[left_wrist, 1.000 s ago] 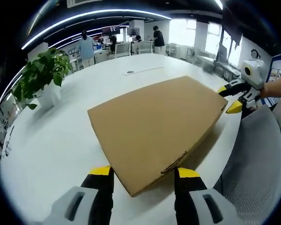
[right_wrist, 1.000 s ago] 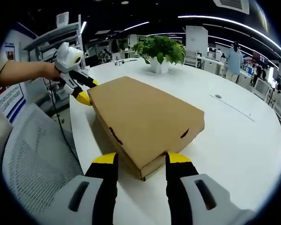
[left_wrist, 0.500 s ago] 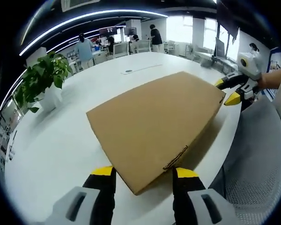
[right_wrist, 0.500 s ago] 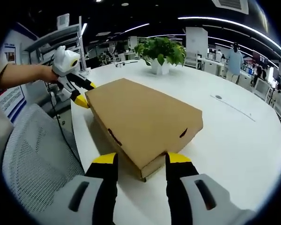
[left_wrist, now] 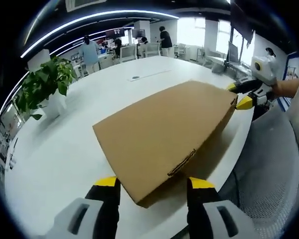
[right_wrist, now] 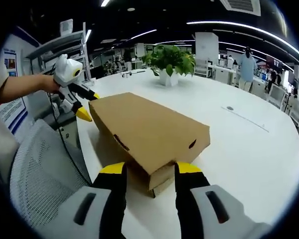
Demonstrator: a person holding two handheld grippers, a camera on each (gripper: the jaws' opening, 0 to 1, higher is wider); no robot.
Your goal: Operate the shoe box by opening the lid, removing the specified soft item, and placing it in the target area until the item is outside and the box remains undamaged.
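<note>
A brown cardboard shoe box lies on the white table (left_wrist: 55, 149), its lid (left_wrist: 164, 129) tilted up. My left gripper (left_wrist: 153, 181) is open, jaws wide apart on either side of the lid's near corner. My right gripper (right_wrist: 150, 168) is open too and straddles the opposite end of the lid (right_wrist: 149, 129), which sits raised above the box base (right_wrist: 162, 183). The right gripper (left_wrist: 238, 94) also appears at the lid's far corner in the left gripper view, and the left gripper (right_wrist: 87, 104) at the far corner in the right gripper view. The box's contents are hidden.
A potted plant (left_wrist: 42, 82) (right_wrist: 170, 55) stands on the table beyond the box. A grey mesh chair (left_wrist: 274, 169) (right_wrist: 40, 169) sits against the table edge beside the box. Bare table (right_wrist: 244, 149) stretches past the box. People stand in the far background.
The lid has risen at both ends and tilted, and a gap now shows over the base at the right gripper's end. Both grippers kept their jaw spread.
</note>
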